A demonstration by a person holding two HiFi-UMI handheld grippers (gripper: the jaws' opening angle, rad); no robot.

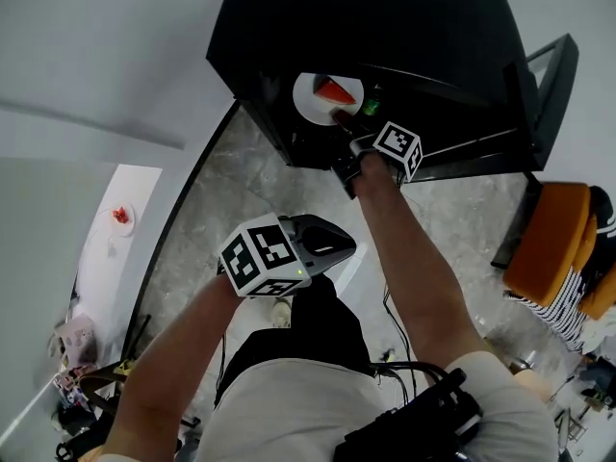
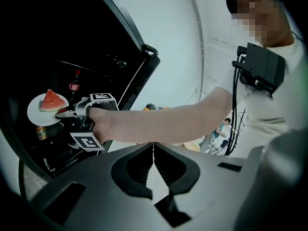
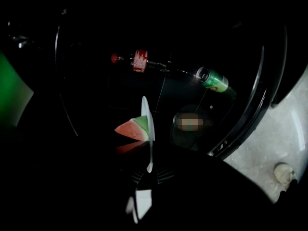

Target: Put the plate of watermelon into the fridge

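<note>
Two grippers are seen from the head view. The right gripper (image 1: 343, 121) is stretched into the open black fridge (image 1: 404, 27), and the rim of a white plate (image 1: 310, 99) is pinched by its jaws. A wedge of watermelon (image 1: 336, 91) is carried on the plate. The left gripper (image 1: 346, 243) is held low, well apart from the fridge, above the marbled floor (image 1: 231, 200).

From the left gripper view, the jaws of that gripper are shown pressed together with nothing between them. The plate is seen inside the fridge opening, kept level, with a cola bottle (image 2: 74, 84) standing behind it. Whether a shelf is touched by the plate cannot be told.

From the right gripper view, the plate is seen edge-on, clamped between the closed jaws, with the watermelon on its left face. The cola bottle and a green can (image 3: 214, 80) are picked out in the dark interior beyond.
</note>
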